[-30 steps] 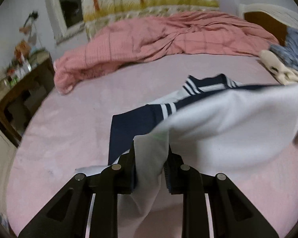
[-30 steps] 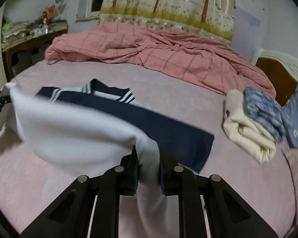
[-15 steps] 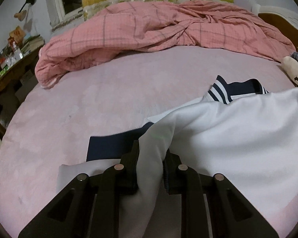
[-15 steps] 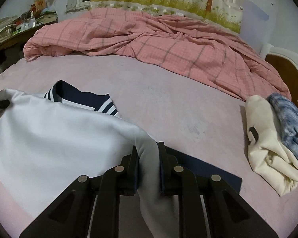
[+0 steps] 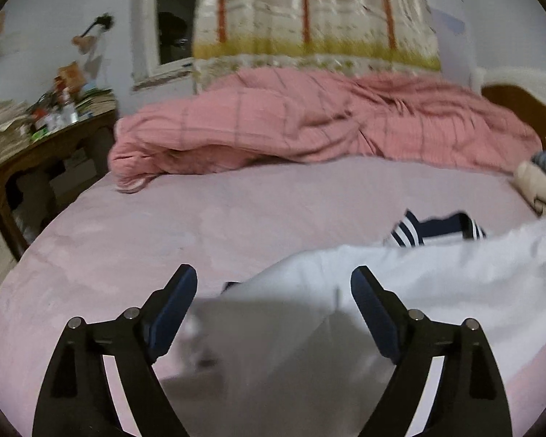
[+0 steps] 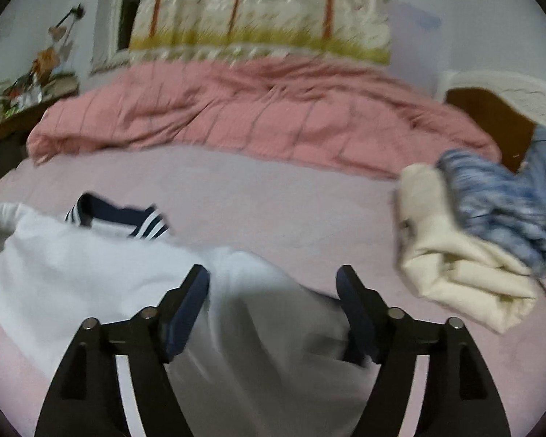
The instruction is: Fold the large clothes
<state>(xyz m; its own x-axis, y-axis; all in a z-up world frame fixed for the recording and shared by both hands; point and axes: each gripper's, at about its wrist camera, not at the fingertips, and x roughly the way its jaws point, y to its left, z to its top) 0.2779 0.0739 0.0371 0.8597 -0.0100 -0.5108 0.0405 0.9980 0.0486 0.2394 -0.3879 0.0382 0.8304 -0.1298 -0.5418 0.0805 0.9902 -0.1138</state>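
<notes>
A white shirt (image 5: 400, 284) with a navy, white-striped collar (image 5: 436, 231) lies folded over on the pink bed sheet (image 5: 200, 225). My left gripper (image 5: 273, 284) is open, its fingers on either side of the shirt's near left corner. The shirt also shows in the right wrist view (image 6: 91, 266), collar (image 6: 127, 218) at the far side. My right gripper (image 6: 273, 284) is open over the shirt's near right corner, fingers spread wide. Neither gripper holds cloth.
A crumpled pink checked quilt (image 5: 327, 123) fills the back of the bed. Folded cream (image 6: 455, 255) and blue clothes (image 6: 498, 196) lie at the right. A cluttered wooden side table (image 5: 43, 138) stands at the left. A white chair (image 6: 498, 94) is at the right.
Both grippers were shut on the shirt's hem, carried it forward over the body, then opened and let it go. The shirt now lies folded on the bed.
</notes>
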